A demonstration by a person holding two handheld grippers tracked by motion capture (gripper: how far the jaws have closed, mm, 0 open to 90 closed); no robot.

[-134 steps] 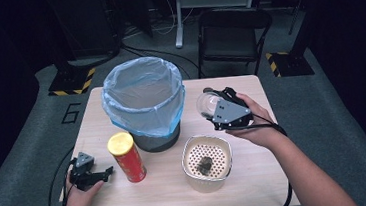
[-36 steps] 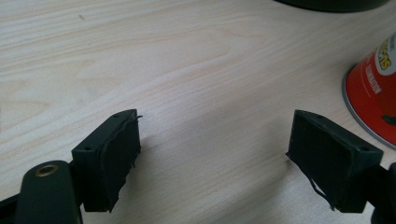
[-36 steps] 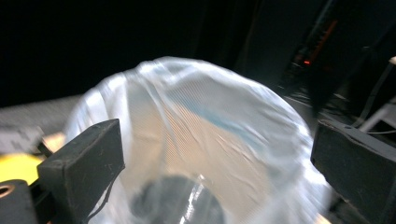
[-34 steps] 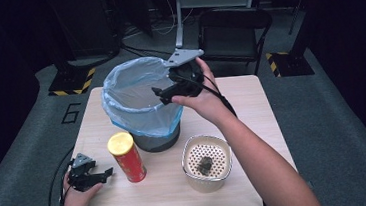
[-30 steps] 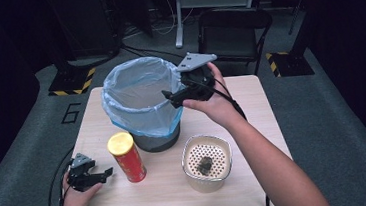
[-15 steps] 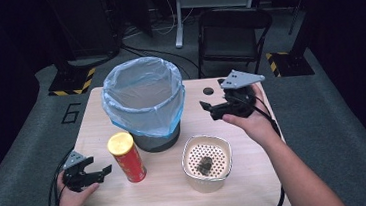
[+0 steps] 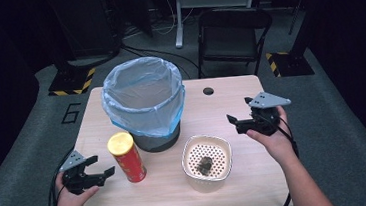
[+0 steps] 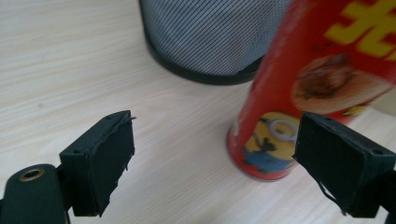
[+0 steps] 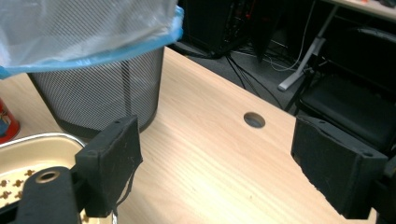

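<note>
A black mesh bin lined with a blue bag stands at the middle back of the wooden table. In front of it, to the left, a red chip can with a yellow lid stands upright. My left gripper hovers just left of the can, open. Its jaws have just been opening, and the can stands ahead of its right jaw, not between them. My right gripper hangs over the table right of the bin, open and holding nothing. Its jaws have just been closing a little.
A cream perforated container with a dark clump inside sits in front of the bin, and its rim lies by my right gripper's left jaw. A cable hole marks the table's back. A black chair stands behind the table.
My right gripper has come away from over the bin, moving right and down to the table's right side; the pale thing it held earlier is gone. The left gripper has lifted slightly and opened wider.
</note>
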